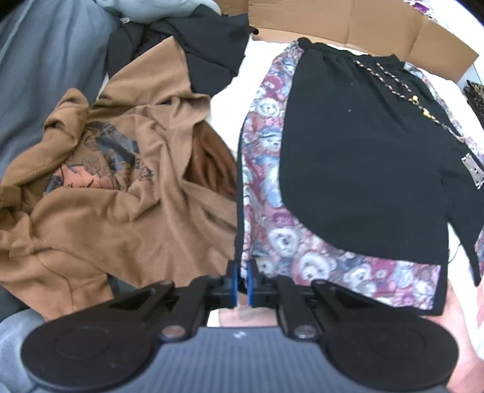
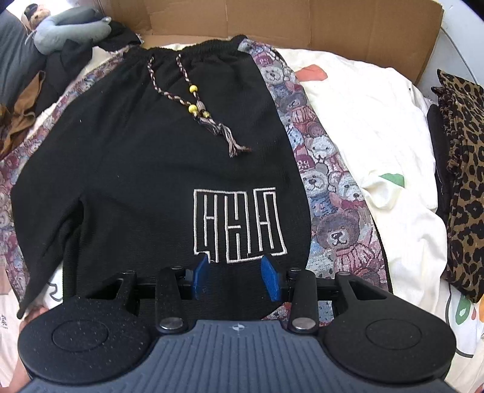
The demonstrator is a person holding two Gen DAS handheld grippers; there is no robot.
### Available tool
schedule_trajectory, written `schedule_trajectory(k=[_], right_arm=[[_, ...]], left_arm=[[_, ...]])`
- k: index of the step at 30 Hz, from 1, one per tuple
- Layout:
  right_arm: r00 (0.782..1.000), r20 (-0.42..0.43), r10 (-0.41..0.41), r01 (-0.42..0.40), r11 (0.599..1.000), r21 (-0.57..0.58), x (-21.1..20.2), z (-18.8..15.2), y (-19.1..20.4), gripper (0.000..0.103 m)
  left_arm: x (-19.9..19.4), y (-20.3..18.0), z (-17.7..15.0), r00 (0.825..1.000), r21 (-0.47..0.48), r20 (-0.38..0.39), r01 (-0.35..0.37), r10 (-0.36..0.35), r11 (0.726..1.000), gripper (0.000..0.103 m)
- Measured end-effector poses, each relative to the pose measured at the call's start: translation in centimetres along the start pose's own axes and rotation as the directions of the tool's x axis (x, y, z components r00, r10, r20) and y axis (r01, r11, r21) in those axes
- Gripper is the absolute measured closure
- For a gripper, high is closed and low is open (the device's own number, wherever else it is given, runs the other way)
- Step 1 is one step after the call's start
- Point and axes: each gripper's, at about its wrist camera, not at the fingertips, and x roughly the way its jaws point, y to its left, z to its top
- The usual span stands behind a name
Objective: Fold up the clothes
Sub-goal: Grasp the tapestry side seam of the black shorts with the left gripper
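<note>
Grey cushion (image 1: pixel 45 75): far left in my left wrist view, running up the edge of the bed.
Brown shirt (image 1: pixel 127 193): crumpled in a heap just left of the shorts, its faded print (image 1: pixel 99 160) facing up.
Black clothes (image 1: pixel 205 54): bunched behind the brown shirt, near the cardboard.
Left tongs (image 1: pixel 241 279): nearly closed, blue pads pinching the dark lower left edge of the shorts.
Shorts (image 2: pixel 145 169): the piece I am folding; spread flat on the bed in front of both cameras, waistband away from me, black in the middle with teddy-bear patterned side panels (image 2: pixel 329 193).
Drawstring (image 2: pixel 193 99): braided, with yellow beads and a tassel, lying on the black front below the waistband.
White stitched logo (image 2: pixel 239 223): on the black front, just ahead of my right tongs.
Right tongs (image 2: pixel 234 278): pads wide apart over the lower hem of the shorts; nothing held between them.
Cardboard (image 2: pixel 302 27): propped behind the shorts.
White bedding (image 2: pixel 384 145): right of the shorts, with small coloured patches.
Leopard-print cloth (image 2: pixel 466 181): far right edge, well apart from the shorts.
</note>
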Motion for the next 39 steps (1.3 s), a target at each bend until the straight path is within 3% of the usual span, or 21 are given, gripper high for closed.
schedule_trajectory(k=[8, 16, 25, 39], right_arm=[[0.996, 0.025, 0.088, -0.088, 0.996, 0.006, -0.7, -0.2, 0.4, 0.058], [0.986, 0.036, 0.165, -0.166, 0.986, 0.025, -1.2, -0.6, 0.4, 0.057], [0.969, 0.042, 0.242, -0.244, 0.969, 0.048, -1.3, -0.4, 1.0, 0.056], [0.92, 0.036, 0.39, -0.391, 0.916, 0.083, -1.1, 0.6, 2.7, 0.056]], left_arm=[[-0.9, -3.8, 2.1, 0.998, -0.022, -0.041, 0.045, -0.046, 0.999, 0.098], [-0.9, -7.9, 3.5, 0.989, -0.044, -0.037, 0.144, -0.145, 0.989, 0.098], [-0.2, -12.5, 4.7, 0.963, -0.048, -0.015, 0.267, -0.268, 0.963, 0.098], [2.4, -19.4, 5.6, 0.922, -0.038, -0.008, 0.386, -0.386, 0.922, 0.098]])
